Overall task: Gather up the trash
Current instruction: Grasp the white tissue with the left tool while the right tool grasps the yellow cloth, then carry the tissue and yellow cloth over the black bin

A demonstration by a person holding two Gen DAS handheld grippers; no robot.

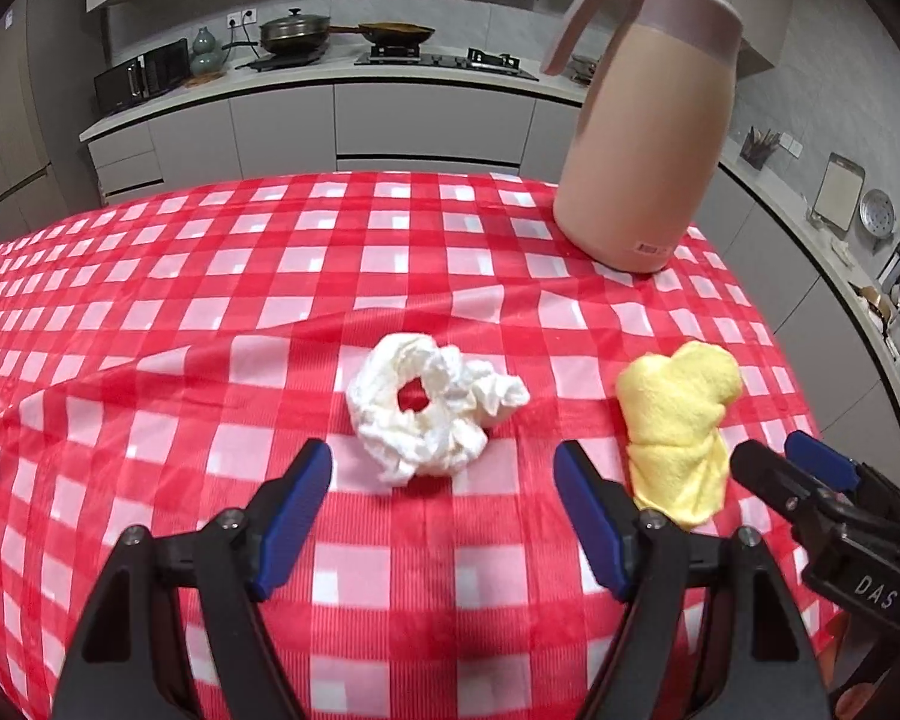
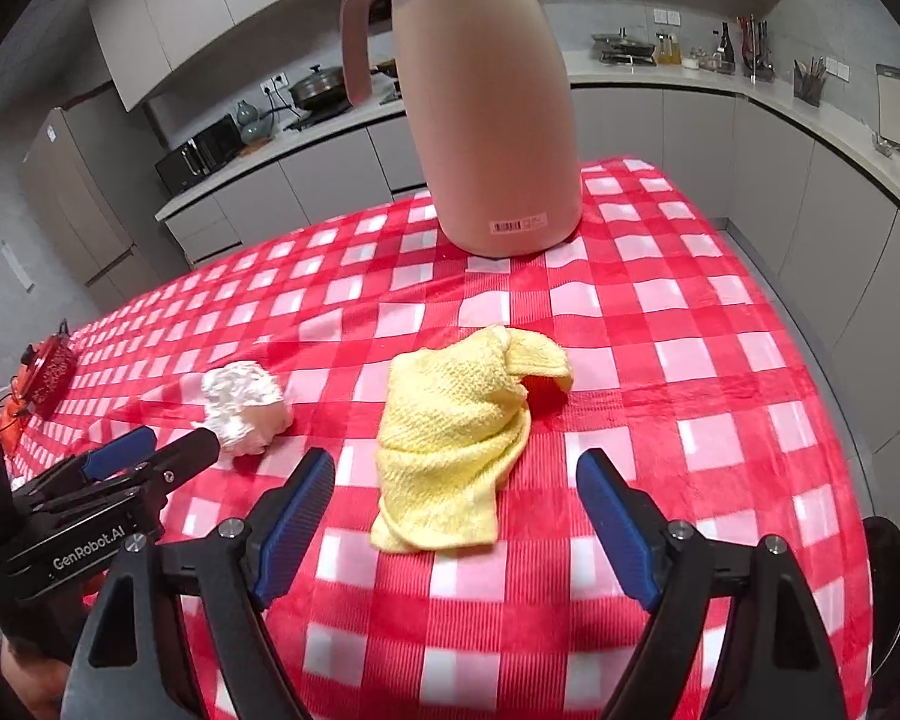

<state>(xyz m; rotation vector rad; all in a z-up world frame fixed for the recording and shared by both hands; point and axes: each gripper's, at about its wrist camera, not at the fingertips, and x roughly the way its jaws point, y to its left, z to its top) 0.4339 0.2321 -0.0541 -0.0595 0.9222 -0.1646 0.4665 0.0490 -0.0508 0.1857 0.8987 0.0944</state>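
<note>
Approach step: crumpled tissue (image 1: 432, 408) is framed by left gripper (image 1: 444, 480), fingers spread, empty; closure needed next. Right gripper (image 2: 456, 489) also spread.

tissue wad (image 1: 432, 405) left of cloth (image 1: 678, 420), jug (image 1: 642, 138) behind.

A home kitchen: grey cabinets (image 1: 426, 120), a hob (image 1: 444, 62) with pans (image 1: 294, 30), a microwave (image 1: 141, 75), and a checked-cloth desk (image 1: 270, 276).
</note>
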